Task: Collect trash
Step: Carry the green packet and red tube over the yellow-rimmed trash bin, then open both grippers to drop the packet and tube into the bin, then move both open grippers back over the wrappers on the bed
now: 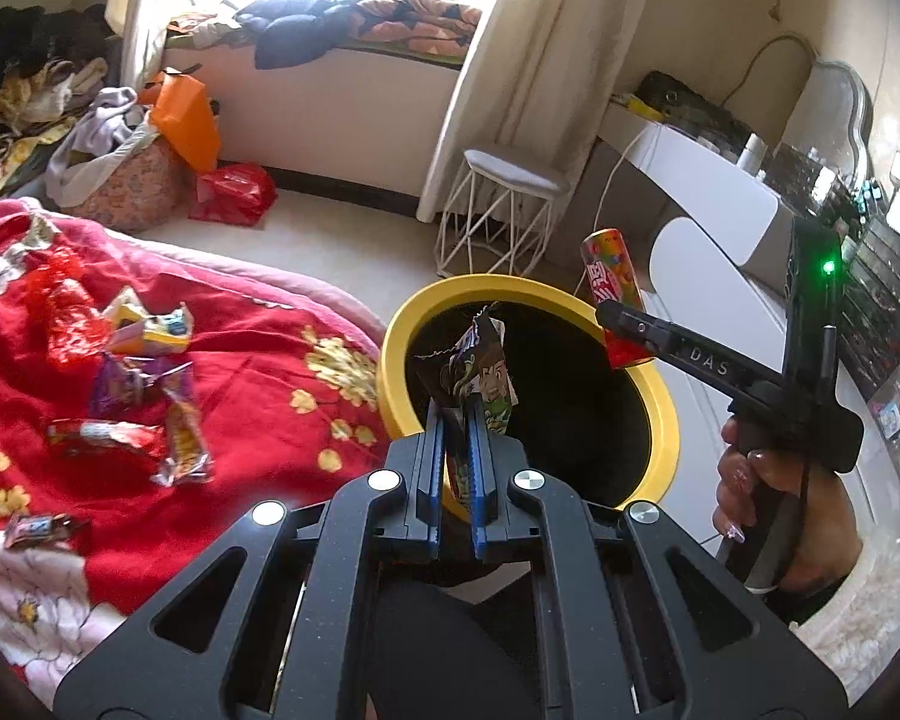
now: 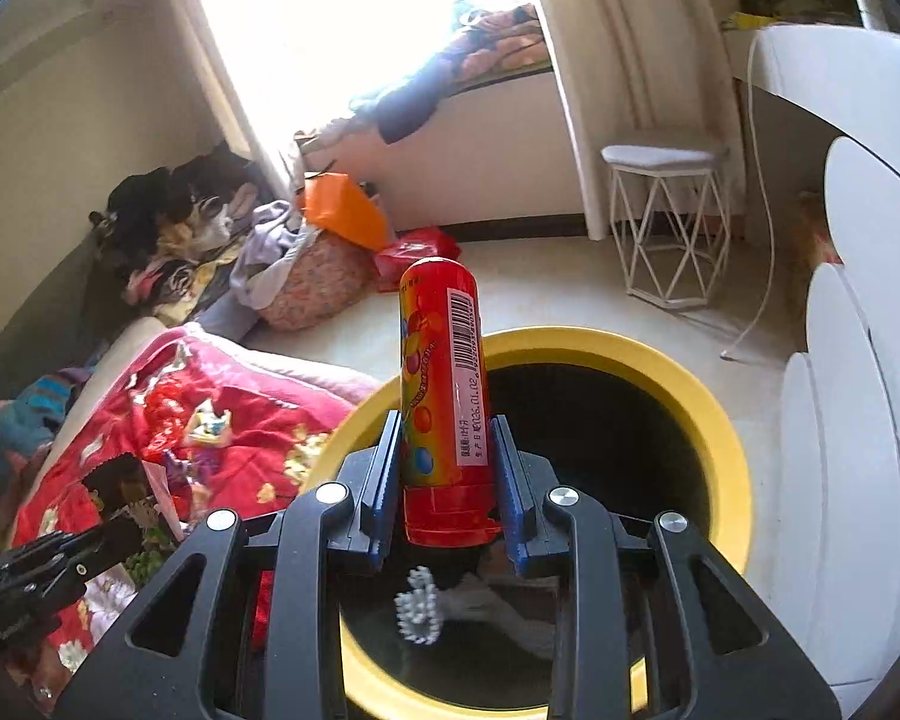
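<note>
The right claw grips a red candy tube upright above the yellow-rimmed bin.

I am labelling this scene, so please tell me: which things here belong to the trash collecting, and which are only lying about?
Belongs to the job:
- wrapper
- red tube
- yellow bin
- wrappers on the bed

Just lying about:
- stool
- orange bag
- clothes pile

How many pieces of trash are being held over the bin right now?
2. A cartoon-printed wrapper is pinched in the left hand-held gripper, and a red candy tube is clamped in the right hand-held gripper, both above the yellow-rimmed bin. More wrappers lie on the red blanket.
</note>
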